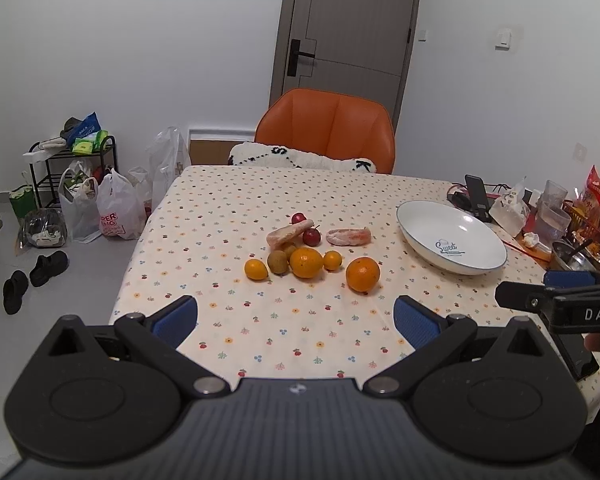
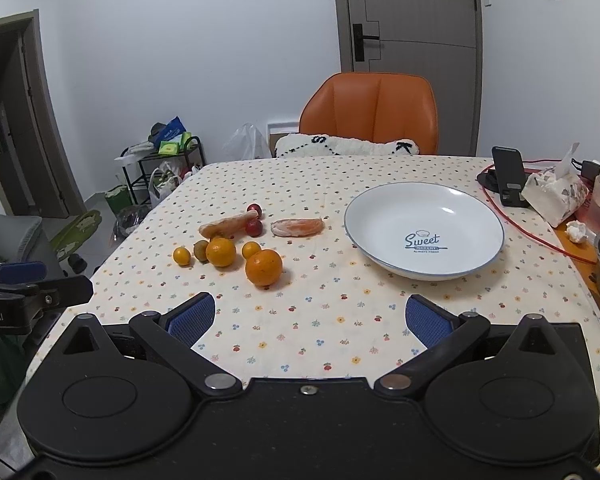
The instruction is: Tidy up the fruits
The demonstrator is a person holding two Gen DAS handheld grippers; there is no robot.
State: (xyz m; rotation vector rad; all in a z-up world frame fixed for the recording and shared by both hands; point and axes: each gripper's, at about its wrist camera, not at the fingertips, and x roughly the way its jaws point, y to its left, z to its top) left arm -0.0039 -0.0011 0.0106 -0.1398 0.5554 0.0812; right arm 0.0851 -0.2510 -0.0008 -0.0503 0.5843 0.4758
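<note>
A cluster of fruit lies mid-table: a big orange (image 1: 363, 274) (image 2: 263, 267), a second orange (image 1: 306, 263) (image 2: 221, 252), small mandarins (image 1: 256, 269) (image 2: 182, 256), a brown kiwi (image 1: 277, 261), red plums (image 1: 311, 237) (image 2: 254, 227) and peeled citrus segments (image 1: 348, 236) (image 2: 297, 227). An empty white plate (image 1: 451, 237) (image 2: 424, 230) sits to their right. My left gripper (image 1: 296, 322) is open above the near table edge, short of the fruit. My right gripper (image 2: 310, 318) is open too, nothing between its fingers, in front of the plate.
An orange chair (image 1: 327, 134) with a white cushion stands at the far side. A phone on a stand (image 2: 510, 182), a tissue pack, cups, a red cable and metal bowls crowd the right edge. Bags, a rack and shoes are on the floor at left.
</note>
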